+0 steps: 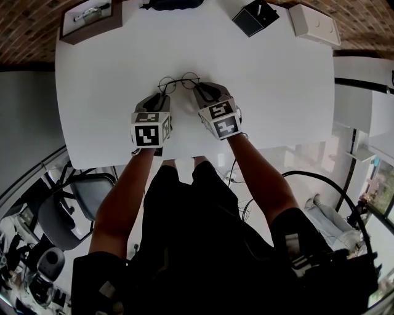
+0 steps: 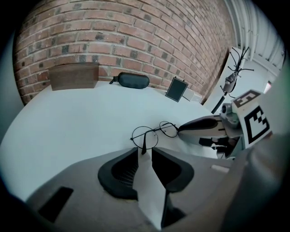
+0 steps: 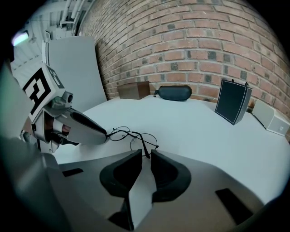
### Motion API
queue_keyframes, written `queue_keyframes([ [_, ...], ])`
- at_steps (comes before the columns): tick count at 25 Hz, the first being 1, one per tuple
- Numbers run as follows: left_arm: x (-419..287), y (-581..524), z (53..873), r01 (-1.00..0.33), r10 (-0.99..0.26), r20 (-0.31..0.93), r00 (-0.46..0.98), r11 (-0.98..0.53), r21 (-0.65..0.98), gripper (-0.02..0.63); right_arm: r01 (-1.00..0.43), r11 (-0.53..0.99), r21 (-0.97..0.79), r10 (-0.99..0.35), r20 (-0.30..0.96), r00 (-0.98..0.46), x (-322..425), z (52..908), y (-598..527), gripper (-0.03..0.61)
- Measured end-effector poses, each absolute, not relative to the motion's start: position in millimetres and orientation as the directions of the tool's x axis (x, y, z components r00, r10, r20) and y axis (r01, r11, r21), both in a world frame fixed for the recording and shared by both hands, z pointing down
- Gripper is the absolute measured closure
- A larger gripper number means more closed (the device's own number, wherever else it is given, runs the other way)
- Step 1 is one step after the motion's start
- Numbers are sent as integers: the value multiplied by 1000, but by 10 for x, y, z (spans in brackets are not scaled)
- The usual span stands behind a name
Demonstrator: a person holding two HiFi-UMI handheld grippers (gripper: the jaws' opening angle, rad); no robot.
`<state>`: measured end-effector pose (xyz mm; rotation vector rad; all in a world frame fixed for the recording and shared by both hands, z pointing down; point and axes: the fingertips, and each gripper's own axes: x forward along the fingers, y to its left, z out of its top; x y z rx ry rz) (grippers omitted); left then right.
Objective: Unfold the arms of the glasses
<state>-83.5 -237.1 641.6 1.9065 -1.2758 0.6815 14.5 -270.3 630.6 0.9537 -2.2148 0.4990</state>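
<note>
Thin round wire glasses [image 1: 179, 82] [image 2: 154, 132] [image 3: 131, 136] lie on the white table [image 1: 277, 92], lenses away from me. My left gripper [image 1: 163, 96] [image 2: 145, 152] is at their left end; one arm's dark tip hangs between its jaws, which stand apart and do not press on it. At the right end, my right gripper [image 1: 199, 90] [image 3: 146, 154] has its jaws nearly together on the other arm's tip. Each gripper shows in the other's view: the right gripper [image 2: 181, 128] and the left gripper [image 3: 105, 132] both touch the frame's ends.
At the table's far side stand a brown wooden box [image 1: 92, 21] [image 3: 133, 89], a black glasses case [image 2: 131, 80] [image 3: 174, 93], a black upright box [image 1: 253, 18] [image 3: 232, 102] and a white box [image 1: 314, 23]. A brick wall lies beyond. An office chair [image 1: 68, 203] sits at my left.
</note>
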Motion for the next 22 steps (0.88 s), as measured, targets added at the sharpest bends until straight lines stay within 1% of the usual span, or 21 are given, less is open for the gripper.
queue_keyframes([
  [6, -849, -2410, 6430, -935, -541, 765, 348, -255, 245, 516, -749, 658, -79, -494, 706, -507, 149, 6311, -2698, 538],
  [7, -856, -2414, 6436, -938, -544, 767, 341, -256, 235, 534, -748, 659, -78, -492, 707, -508, 146, 6313, -2699, 538],
  [11, -871, -2417, 6436, -943, -548, 772, 321, -256, 211, 541, -748, 660, -72, -492, 711, -502, 141, 6315, -2707, 538],
  [17, -821, -2389, 6500, -941, -533, 796, 286, -314, 127, 557, -752, 659, -37, -507, 717, -479, 153, 6328, -2706, 538],
  [22, -796, -2392, 6502, -933, -524, 792, 312, -326, 152, 575, -736, 676, -30, -502, 712, -491, 142, 6317, -2691, 546],
])
